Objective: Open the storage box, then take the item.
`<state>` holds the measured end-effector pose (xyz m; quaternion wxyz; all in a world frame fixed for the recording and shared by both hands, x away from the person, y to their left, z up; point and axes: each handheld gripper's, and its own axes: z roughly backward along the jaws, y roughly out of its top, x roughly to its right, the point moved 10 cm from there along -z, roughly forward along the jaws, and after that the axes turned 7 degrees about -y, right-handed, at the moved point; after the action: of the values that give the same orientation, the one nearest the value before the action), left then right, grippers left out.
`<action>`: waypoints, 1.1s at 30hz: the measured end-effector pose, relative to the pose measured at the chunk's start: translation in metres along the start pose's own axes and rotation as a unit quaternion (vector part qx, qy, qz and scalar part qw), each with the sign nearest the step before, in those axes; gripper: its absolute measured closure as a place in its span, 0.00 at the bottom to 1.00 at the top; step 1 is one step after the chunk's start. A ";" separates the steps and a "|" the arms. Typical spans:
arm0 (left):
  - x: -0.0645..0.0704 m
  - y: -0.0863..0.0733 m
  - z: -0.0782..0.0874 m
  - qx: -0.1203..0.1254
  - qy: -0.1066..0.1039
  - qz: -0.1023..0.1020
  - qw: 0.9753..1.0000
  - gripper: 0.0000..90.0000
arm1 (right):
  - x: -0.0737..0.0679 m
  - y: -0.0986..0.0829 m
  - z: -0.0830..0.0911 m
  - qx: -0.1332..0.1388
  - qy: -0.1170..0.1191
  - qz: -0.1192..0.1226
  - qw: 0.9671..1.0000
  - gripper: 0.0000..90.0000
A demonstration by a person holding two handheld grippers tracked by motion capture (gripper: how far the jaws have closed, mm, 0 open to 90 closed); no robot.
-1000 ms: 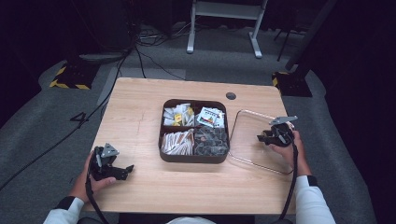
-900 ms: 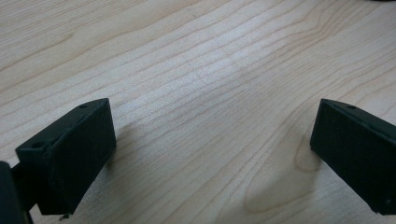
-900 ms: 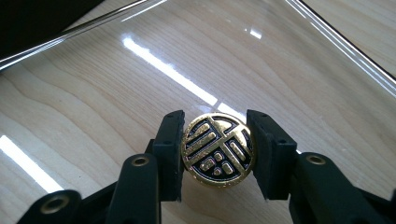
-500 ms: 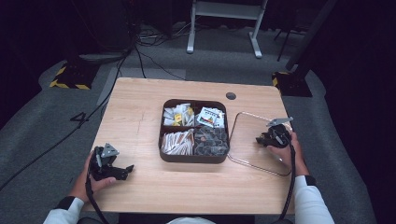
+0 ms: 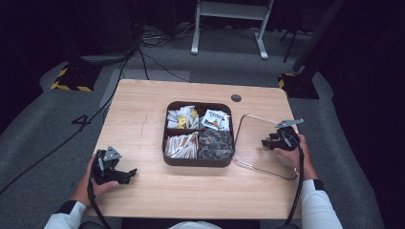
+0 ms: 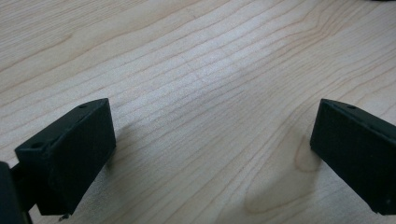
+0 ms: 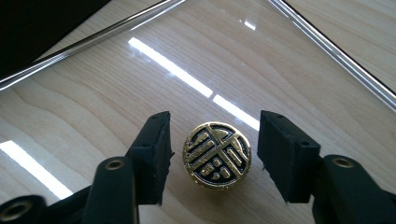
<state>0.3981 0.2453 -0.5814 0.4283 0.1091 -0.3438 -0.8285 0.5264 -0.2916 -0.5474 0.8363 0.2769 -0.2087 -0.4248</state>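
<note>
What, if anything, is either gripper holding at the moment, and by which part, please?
Nothing is held. The right gripper brackets the lid's gold knob with gaps on both sides; the left gripper is open over bare table.

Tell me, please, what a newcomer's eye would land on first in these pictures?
Most likely the round gold and black knob of the clear glass lid, which sits between the open fingers of the right gripper with a gap on each side. Next comes the dark four-compartment tray of packets at the table's middle, left of the lid. The left gripper rests open on bare wood near the table's front left.
</note>
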 end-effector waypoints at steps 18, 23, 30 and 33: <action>0.000 0.000 0.000 0.000 -0.002 -0.001 1.000 0.00 | -0.001 0.024 0.022 0.065 -0.017 -0.015 0.998 0.33; 0.000 0.000 0.000 0.000 -0.001 -0.001 1.000 0.00 | -0.005 0.031 0.026 0.078 -0.012 -0.014 0.997 0.33; 0.000 0.000 0.000 0.000 -0.002 -0.001 1.000 0.00 | -0.014 0.045 0.035 0.100 -0.003 -0.010 0.995 0.33; 0.000 0.000 0.000 0.000 -0.002 -0.001 1.000 0.00 | -0.021 0.054 0.039 0.109 0.003 -0.003 0.994 0.34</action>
<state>0.3983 0.2449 -0.5814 0.4268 0.1076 -0.3446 -0.8292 0.5243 -0.2586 -0.4857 0.8006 0.3679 -0.2505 -0.4011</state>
